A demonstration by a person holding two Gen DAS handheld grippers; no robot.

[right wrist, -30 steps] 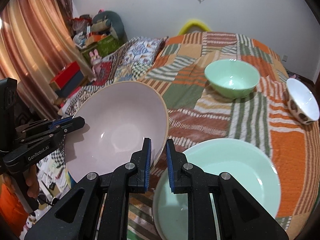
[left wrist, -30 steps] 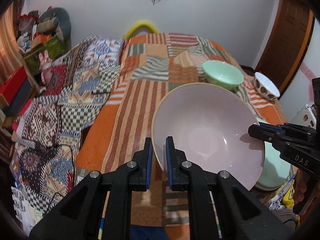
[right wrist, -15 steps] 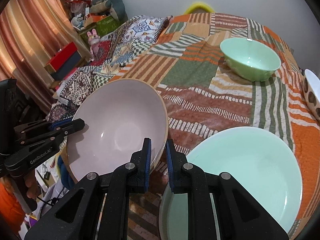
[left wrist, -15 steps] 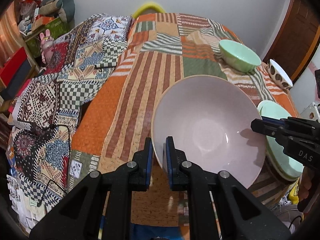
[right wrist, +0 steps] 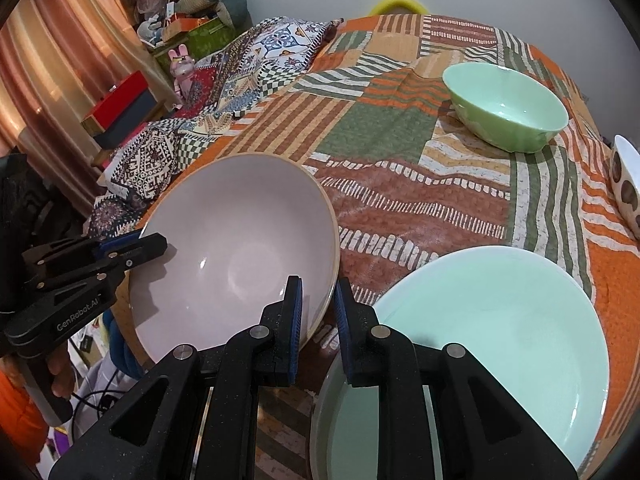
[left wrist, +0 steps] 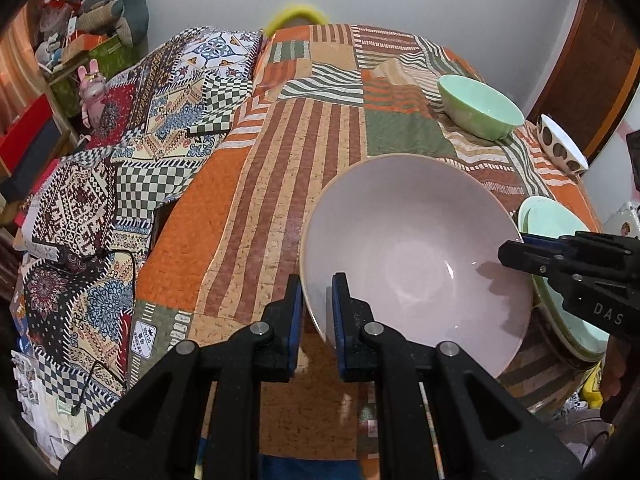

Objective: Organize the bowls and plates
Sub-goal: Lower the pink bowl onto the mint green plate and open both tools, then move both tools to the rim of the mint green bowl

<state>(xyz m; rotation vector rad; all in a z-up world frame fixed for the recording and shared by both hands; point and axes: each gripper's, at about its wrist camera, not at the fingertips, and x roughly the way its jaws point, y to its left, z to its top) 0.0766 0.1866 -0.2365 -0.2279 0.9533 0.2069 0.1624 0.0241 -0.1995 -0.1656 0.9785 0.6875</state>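
Pink bowl (left wrist: 416, 256) rim pinched btwn both grippers' fingers (left wrist: 294, 308).

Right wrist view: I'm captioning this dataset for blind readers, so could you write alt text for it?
Two claws grip a large pale pink bowl by opposite rims: the right claw in the foreground, the left claw at far left. Beside the bowl, a mint green plate lies on a patchwork bedspread; farther back sit a green bowl and a brown-spotted white bowl.
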